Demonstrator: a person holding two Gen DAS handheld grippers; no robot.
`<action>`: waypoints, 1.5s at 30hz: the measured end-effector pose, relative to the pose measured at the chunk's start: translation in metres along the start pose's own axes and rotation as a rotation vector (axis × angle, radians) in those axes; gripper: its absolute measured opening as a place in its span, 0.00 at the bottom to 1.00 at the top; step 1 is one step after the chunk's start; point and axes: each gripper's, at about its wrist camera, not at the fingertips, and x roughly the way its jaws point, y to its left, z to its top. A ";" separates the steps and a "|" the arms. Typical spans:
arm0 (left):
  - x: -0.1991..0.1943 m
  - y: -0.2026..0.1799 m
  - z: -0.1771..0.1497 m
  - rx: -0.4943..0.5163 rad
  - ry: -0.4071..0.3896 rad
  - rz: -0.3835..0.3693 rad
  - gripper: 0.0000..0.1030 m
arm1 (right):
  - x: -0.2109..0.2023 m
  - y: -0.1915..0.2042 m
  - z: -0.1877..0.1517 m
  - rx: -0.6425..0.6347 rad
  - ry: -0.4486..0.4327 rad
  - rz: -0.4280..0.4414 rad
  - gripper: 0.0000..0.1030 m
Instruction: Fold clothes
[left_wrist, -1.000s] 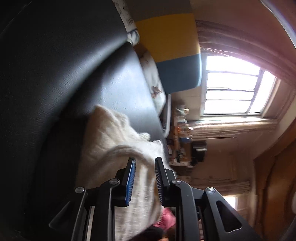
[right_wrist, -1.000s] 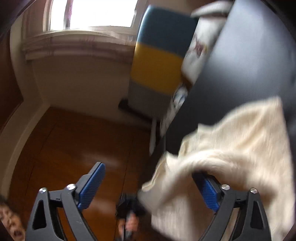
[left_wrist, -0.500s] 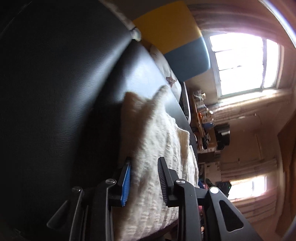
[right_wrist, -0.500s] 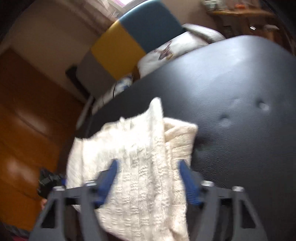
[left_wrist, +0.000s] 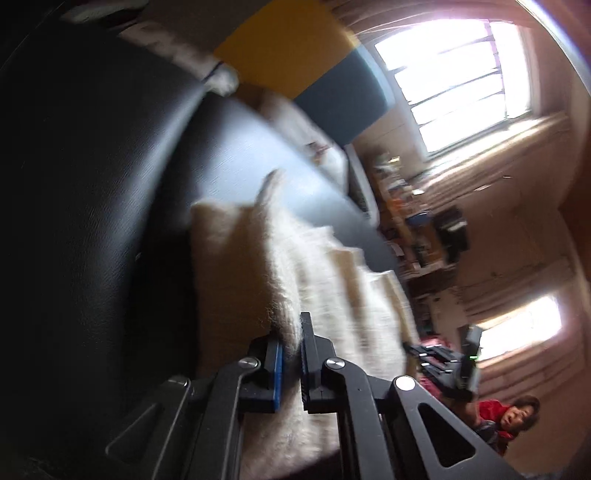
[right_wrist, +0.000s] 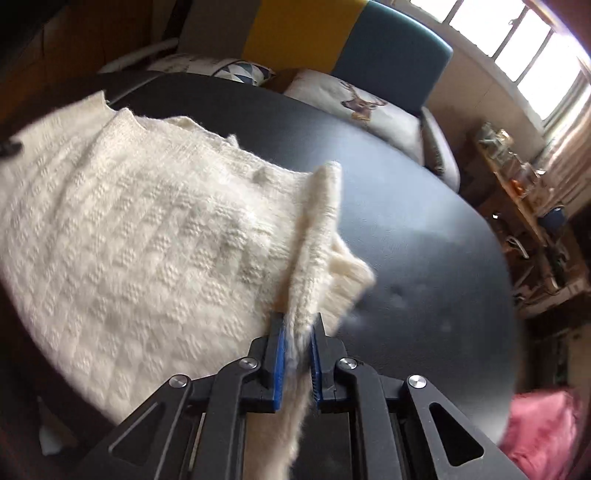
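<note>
A fluffy cream sweater (right_wrist: 140, 229) lies on a big black table (right_wrist: 424, 229). It covers the left and near part of the table in the right wrist view. Its far edge runs close to the far rim of the table, and its left side is blurry, so I cannot tell if it hangs over that side.

The right gripper (right_wrist: 298, 341) has its two blue-lined jaws squeezed close together on a raised fold of the sweater. The fold stands up like a ridge and runs away from the jaws toward the far side. Just right of the ridge, a ribbed cuff (right_wrist: 349, 275) sticks out onto the bare table.

To the right of the sweater the black table is bare and wide, with a few small dents (right_wrist: 397, 293) in its skin. That is the biggest open room. The table's far rim curves round, and just past it sits a pillow with a deer on it (right_wrist: 354, 99) on a chair with a yellow and blue back (right_wrist: 332, 40). A pink cushion (right_wrist: 543, 428) shows past the near right rim.

The left gripper (left_wrist: 291, 354) is also pinched tight on the sweater (left_wrist: 236, 266), holding a fuzzy edge between its jaws. This view is tilted and blurry. The table (left_wrist: 92, 184) looks dark and bare on the left of the sweater there. Far off are bright windows (left_wrist: 461, 74) and a cluttered shelf (left_wrist: 417, 229). A person in red (left_wrist: 506, 417) shows at the low right corner.
</note>
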 end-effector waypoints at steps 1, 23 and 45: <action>-0.004 0.001 -0.002 0.011 0.003 0.011 0.05 | -0.003 -0.005 -0.008 0.025 0.016 0.001 0.12; 0.025 0.005 0.006 -0.048 0.020 0.050 0.24 | 0.017 -0.040 0.036 0.272 -0.131 0.233 0.99; -0.004 0.012 0.000 -0.010 -0.056 0.203 0.16 | 0.009 -0.073 -0.027 0.522 -0.095 0.179 0.09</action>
